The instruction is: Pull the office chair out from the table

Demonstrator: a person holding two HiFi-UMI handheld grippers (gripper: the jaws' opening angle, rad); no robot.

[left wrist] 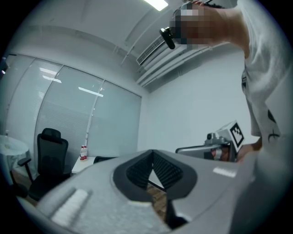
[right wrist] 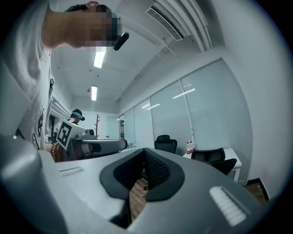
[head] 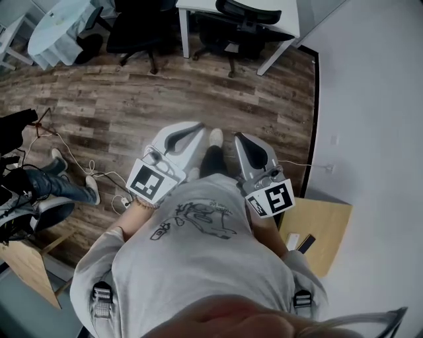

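Your left tongs (head: 193, 129) and right tongs (head: 242, 138) are both pinched fully shut on nothing. Their ribbed black pads (left wrist: 167, 171) meet inside smooth grey shells. The black office chair (head: 246, 18) sits at the far side, tucked under the white worktop (head: 288, 14), well apart from both tongs. Bare wood-plank floor (head: 198, 86) lies between you and it. A second black chair (head: 140, 26) stands to its left. Thin cables (head: 79, 158) trail at the left, near what seem to be another person's legs (head: 63, 185).
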